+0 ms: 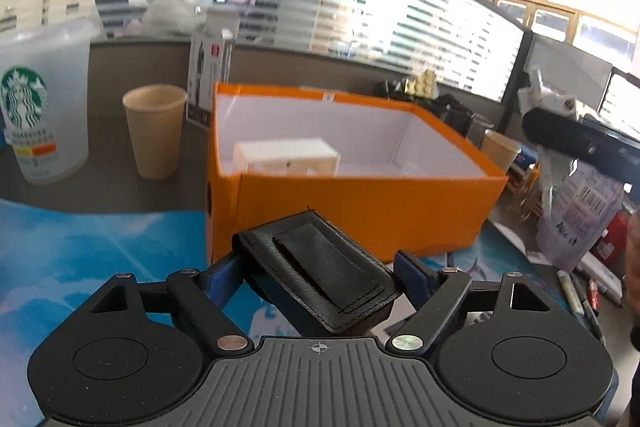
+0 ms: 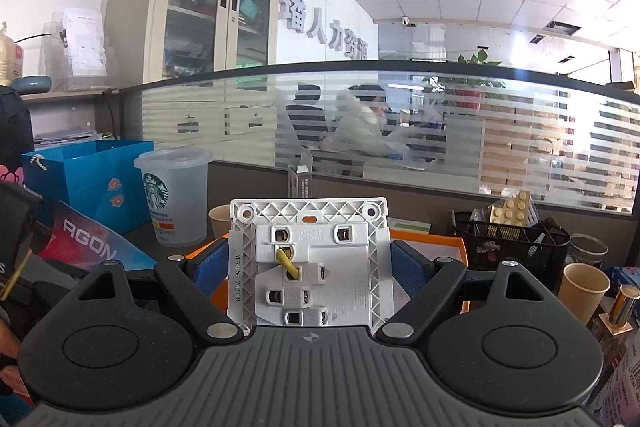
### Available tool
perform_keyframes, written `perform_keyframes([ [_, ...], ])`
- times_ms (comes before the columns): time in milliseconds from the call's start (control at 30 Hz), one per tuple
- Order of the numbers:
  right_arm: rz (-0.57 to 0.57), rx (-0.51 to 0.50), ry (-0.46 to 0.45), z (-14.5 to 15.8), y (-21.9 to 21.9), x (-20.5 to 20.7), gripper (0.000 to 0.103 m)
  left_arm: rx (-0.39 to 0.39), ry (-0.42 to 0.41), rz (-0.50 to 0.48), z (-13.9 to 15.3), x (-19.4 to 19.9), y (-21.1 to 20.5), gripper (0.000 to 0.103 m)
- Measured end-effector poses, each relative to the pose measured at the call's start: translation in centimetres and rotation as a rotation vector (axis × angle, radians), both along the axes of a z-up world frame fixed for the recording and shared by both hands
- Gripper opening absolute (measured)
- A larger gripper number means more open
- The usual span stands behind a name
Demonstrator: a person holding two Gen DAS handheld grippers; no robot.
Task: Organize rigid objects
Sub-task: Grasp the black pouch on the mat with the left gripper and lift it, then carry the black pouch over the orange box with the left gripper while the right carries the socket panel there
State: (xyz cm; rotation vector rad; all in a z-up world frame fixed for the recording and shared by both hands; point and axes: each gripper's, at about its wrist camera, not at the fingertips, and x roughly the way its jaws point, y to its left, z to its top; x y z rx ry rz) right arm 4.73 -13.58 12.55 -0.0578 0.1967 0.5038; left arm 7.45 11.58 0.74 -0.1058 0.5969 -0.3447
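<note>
Between the blue pads of the left claw (image 1: 318, 273) sits a clamped black leather case (image 1: 320, 273), held just before the orange box (image 1: 360, 195) on the counter (image 1: 100, 183). Right claw (image 2: 308, 267) grips a white socket module (image 2: 308, 263), its back side facing the camera.

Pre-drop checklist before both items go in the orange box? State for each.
1. Left tongs shut on black leather case: ok.
2. Right tongs shut on white socket module: ok, held upright with its back to the camera.
3. Orange box open, lid off: ok.
4. Free floor space in box: ok; only a white box shows, at its left end.
5. Left tongs over the box opening: not ok, still short of the near wall.
6. Right tongs over the opening: cannot tell, the module hides most of the box.
</note>
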Motion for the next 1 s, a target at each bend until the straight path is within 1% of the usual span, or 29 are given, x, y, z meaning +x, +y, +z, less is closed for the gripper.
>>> perform_keyframes([
  [200, 0.0, 0.005, -0.01, 0.5, 0.1, -0.2, 0.083, 0.002, -0.045, 0.011, 1.7, -0.2, -0.1, 0.082],
  [467, -0.011, 0.011, -0.016, 0.6, -0.2, -0.3, 0.083, 0.012, -0.088, -0.003, 3.4, 0.4, -0.9, 0.082],
  [1000, -0.052, 0.018, -0.004, 1.0, -1.3, 2.0, 0.083, 0.034, -0.141, -0.016, 6.1, 3.5, -2.7, 0.083],
])
